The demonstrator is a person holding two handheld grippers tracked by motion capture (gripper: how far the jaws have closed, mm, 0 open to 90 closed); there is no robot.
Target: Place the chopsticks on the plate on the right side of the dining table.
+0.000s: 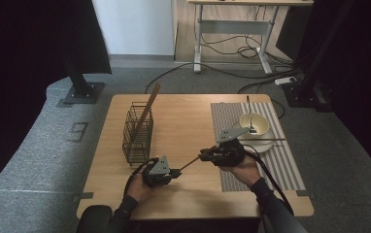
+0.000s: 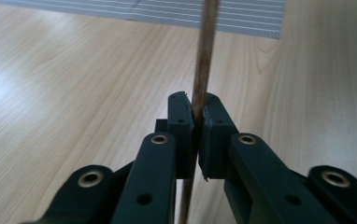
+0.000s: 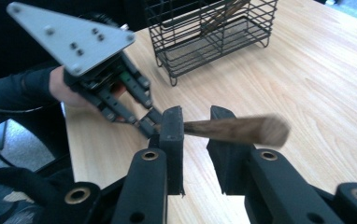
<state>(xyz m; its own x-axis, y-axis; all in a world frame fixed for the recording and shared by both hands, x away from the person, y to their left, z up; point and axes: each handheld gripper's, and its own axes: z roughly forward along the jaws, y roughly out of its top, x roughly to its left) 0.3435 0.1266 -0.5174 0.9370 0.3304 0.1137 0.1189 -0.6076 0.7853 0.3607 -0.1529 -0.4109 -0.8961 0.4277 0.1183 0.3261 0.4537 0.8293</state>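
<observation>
Nearby: wire basket [image 1: 138, 133] behind wooden stick [image 1: 189, 163]; bowl [image 1: 254, 124] right.

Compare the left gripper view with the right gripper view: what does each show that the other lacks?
Left gripper view: striped mat. Right gripper view: basket, a hand, right gripper open around the stick. Both: stick, table, left gripper shut on the stick.

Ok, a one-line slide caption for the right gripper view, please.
Handover in progress: the right gripper stands open around a wooden stick while the left gripper clamps its far end.
</observation>
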